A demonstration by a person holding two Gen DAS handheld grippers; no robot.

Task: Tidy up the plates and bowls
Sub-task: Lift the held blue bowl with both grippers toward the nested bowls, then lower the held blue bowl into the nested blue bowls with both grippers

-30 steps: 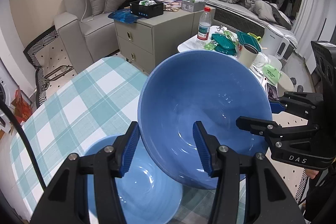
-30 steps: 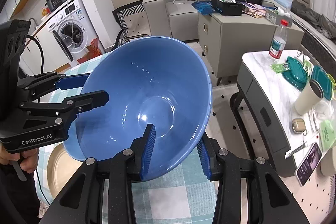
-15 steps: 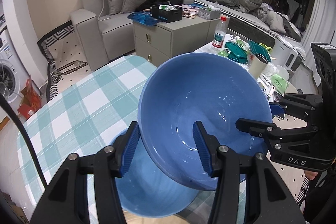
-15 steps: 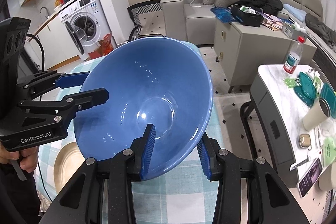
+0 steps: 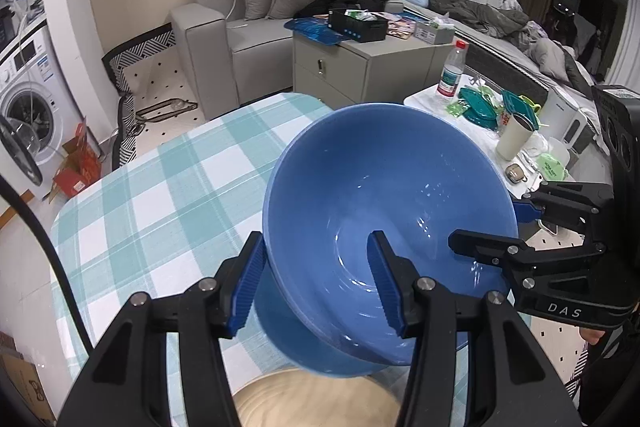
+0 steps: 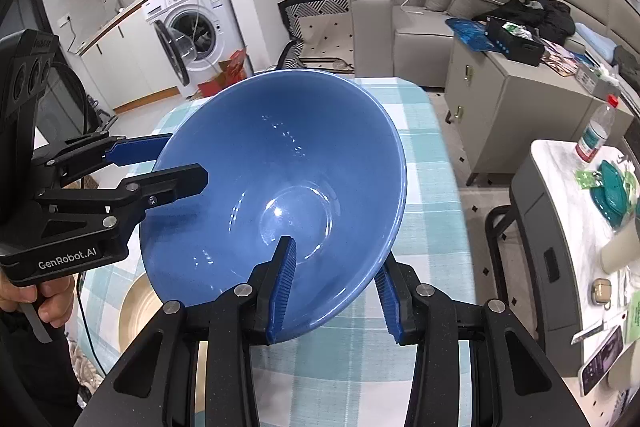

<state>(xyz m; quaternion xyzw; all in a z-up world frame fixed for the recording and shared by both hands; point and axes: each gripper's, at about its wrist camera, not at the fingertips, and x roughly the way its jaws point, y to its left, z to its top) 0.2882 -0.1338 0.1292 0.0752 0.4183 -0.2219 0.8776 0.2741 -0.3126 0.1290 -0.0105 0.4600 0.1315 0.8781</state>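
A large blue bowl (image 5: 384,211) is held off the desk (image 5: 160,195) between both claws, and fills the middle of each wrist view. The left claw (image 5: 316,283) is clamped on the bowl's near rim, one blue pad outside the wall and one inside; the right claw (image 6: 332,287) grips the opposite rim the same way, and shows at the right edge of the left view. The bowl is tilted, its mouth turned towards the cameras. Under it, at the lower centre of the left view, a second blue bowl (image 5: 276,323) peeks out, and below that lies a tan plate (image 5: 316,399), also seen at the lower left of the right view. The step in hand looks like carrying the bowl to a stacking spot. Next, the bowl likely needs levelling and centring over the lower bowl, then lowering with both grips kept even, since the glazed wall could slip if one side lets go first.
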